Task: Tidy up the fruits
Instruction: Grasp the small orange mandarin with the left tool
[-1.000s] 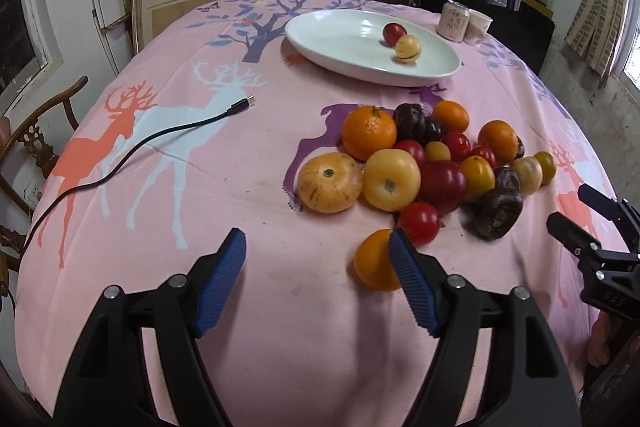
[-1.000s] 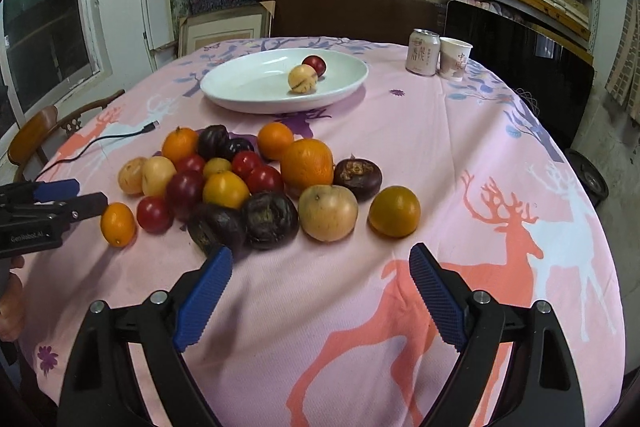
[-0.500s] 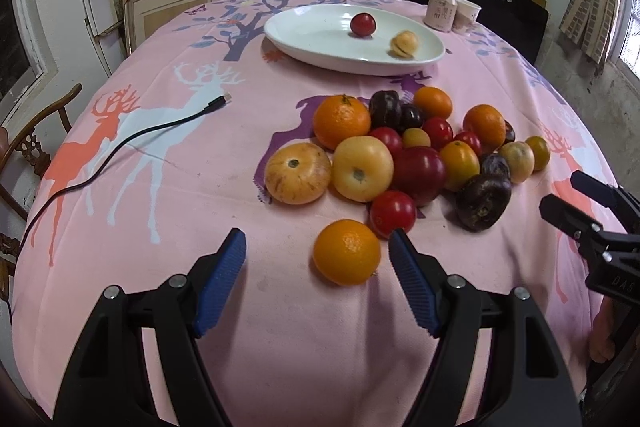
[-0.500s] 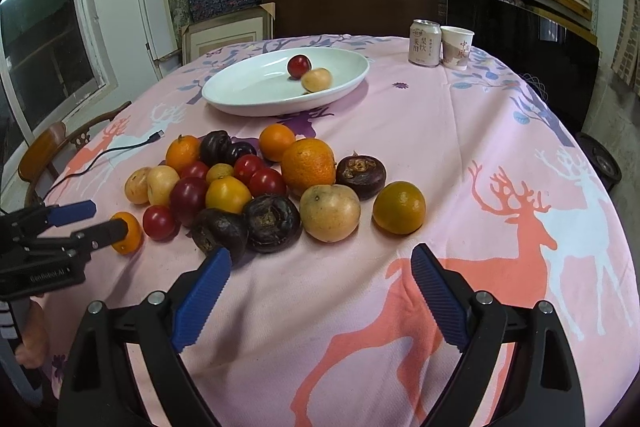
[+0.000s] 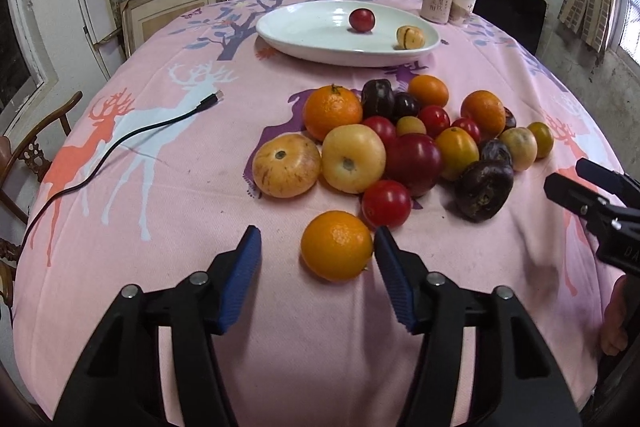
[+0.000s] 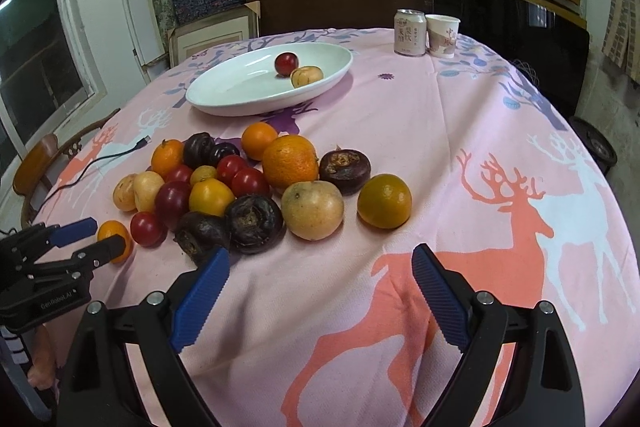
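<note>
near the table's front edge the left gripper is closing around a small orange, pads not yet pressing it, the right gripper gapes wide and empty, the fruit pile lies mid-table, and the white plate sits toward the far edge.

I saw a round table under pink deer cloth. Beside its white plate lay heaped fruit, a cable, a can and a cup.
</note>
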A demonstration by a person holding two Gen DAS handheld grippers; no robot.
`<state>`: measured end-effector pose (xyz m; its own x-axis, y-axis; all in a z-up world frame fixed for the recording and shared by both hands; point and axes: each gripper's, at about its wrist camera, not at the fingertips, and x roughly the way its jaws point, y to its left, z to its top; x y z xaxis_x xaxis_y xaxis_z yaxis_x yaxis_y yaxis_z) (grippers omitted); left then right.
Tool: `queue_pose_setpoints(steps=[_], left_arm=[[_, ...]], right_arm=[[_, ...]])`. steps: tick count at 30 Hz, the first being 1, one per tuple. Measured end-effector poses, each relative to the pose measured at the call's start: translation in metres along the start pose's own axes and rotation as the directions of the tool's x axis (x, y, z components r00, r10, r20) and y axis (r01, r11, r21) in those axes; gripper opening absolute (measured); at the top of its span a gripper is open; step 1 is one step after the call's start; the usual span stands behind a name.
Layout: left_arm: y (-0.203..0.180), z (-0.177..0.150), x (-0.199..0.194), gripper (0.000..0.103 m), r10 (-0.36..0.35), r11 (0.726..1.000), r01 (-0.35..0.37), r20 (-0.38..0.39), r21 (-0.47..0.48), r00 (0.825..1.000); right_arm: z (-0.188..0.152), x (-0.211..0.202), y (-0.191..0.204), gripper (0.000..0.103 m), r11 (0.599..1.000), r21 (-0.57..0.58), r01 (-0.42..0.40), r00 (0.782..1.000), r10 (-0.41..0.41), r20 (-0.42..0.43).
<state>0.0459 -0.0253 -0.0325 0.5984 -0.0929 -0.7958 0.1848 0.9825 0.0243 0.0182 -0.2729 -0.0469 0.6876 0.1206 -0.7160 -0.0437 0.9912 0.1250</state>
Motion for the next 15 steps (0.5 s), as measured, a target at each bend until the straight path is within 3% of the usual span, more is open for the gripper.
queue_pose_setpoints(steps=[11, 15], left_arm=[[-0.0097, -0.002, 0.0017, 0.038, -0.031, 0.999, 0.031, -0.009, 0.044, 0.999], [-0.009, -0.0022, 0.0012, 0.037, -0.043, 0.998, 0.044, -0.009, 0.037, 0.999]], right_arm=[[-0.0004, 0.0, -0.0078, 0.093, 0.999, 0.046, -0.027, 1.0, 0.027, 0.007], [-0.0002, -0.0014, -0.0082, 0.094, 0.998, 0.046, -0.034, 0.999, 0.034, 0.012]])
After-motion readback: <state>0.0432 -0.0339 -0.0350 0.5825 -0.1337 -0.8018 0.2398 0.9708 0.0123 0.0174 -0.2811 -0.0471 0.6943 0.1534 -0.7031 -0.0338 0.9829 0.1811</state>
